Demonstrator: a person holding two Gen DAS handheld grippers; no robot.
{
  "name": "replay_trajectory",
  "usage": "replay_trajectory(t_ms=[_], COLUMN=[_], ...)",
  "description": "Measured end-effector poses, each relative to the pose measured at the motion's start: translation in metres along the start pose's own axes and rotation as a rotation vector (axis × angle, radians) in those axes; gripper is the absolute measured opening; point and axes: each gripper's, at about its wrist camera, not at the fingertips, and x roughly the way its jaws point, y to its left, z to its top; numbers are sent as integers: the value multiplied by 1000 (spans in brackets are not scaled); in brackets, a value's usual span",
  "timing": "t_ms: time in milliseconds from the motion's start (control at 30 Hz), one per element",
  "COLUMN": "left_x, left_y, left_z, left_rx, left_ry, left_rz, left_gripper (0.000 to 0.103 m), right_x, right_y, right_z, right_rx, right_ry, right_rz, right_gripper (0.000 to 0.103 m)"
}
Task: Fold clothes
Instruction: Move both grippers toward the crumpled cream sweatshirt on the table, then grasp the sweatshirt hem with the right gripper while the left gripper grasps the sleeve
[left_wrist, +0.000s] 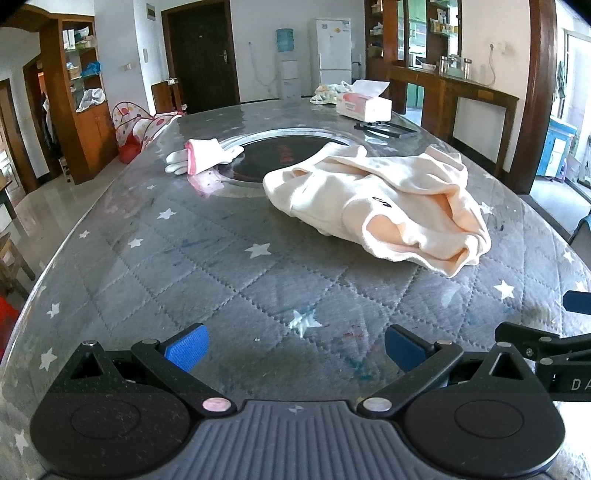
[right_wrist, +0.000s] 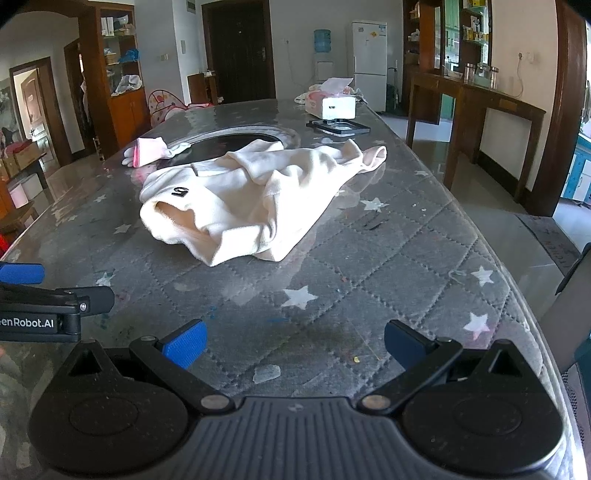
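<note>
A crumpled cream garment (left_wrist: 380, 201) (right_wrist: 251, 195) with a small black mark lies in a heap on the grey star-quilted table (left_wrist: 207, 266) (right_wrist: 388, 258). My left gripper (left_wrist: 295, 349) hovers low over the near part of the table, open, well short of the garment, nothing between its blue pads. My right gripper (right_wrist: 295, 345) is also open and empty, near the table's front, with the garment ahead and to its left. Each gripper shows at the edge of the other's view.
A white and pink glove (left_wrist: 201, 158) (right_wrist: 151, 149) lies beside a dark round inset (left_wrist: 291, 155) in the table's middle. A tissue box (left_wrist: 364, 103) (right_wrist: 332, 101) and a flat black frame (right_wrist: 338, 127) sit at the far end. The table's right edge (right_wrist: 517, 295) drops to the floor.
</note>
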Motion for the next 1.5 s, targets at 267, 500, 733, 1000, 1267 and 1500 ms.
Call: replay_trajectory(t_ms=[267,500,733,1000,1267,1500], left_x=[0,1,3,4,8,12], left_y=[-4,-6,-8,-9,-9,-6], left_z=[4,8,10,15,23,32], left_rx=[22,33,46,68,81,82], left_ry=[4,12,17,16,18,16], left_rz=[-8,-15,-17,-12,-10,-9], left_gripper=[103,103,103,103,103,103], right_x=[-1,0,0,1,4,9], right_y=[2,3,5,7,6,2], right_z=[3,7,13,20,33,49], right_rx=[-8,-18,-35,-56,-75,-74], right_ry=[-3,-1,1,0,-8,-14], right_rz=[5,8,12,12,6,8], right_gripper=[103,103,103,103,103,102])
